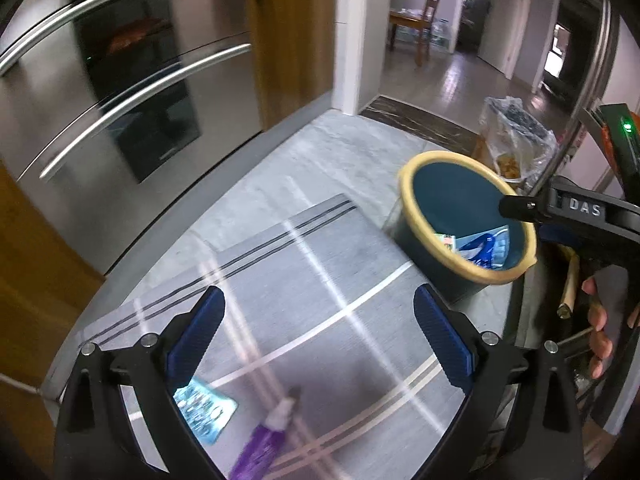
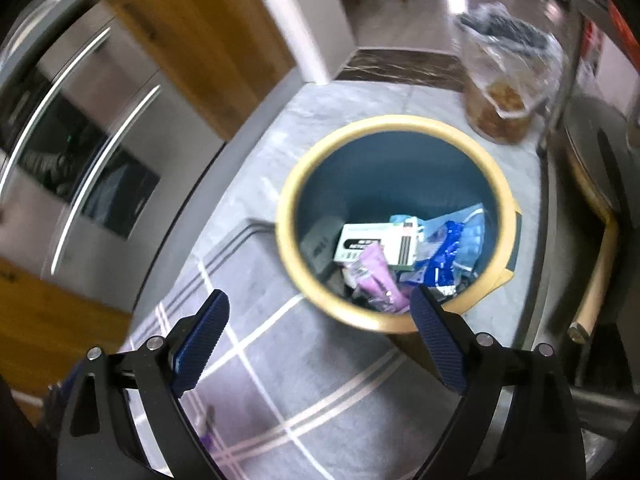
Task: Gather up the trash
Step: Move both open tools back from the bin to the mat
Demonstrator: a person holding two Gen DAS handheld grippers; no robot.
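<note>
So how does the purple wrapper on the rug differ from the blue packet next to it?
The purple wrapper is long and narrow with a white end; the blue packet is flat, squarish and printed with white. The wrapper lies near the middle under the open left gripper; the packet sits partly behind one finger. Both lie on the rug, uncollected.

You see soft daylight from the far doorway (image 1: 554, 54), glare streaking the stainless steel oven front (image 1: 120, 80), motion blur and bowed fisheye edges.

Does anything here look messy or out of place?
Yes. A blue blister pack and a purple wrapper lie loose on the grey rug, outside the bin where the other trash already sits.
</note>
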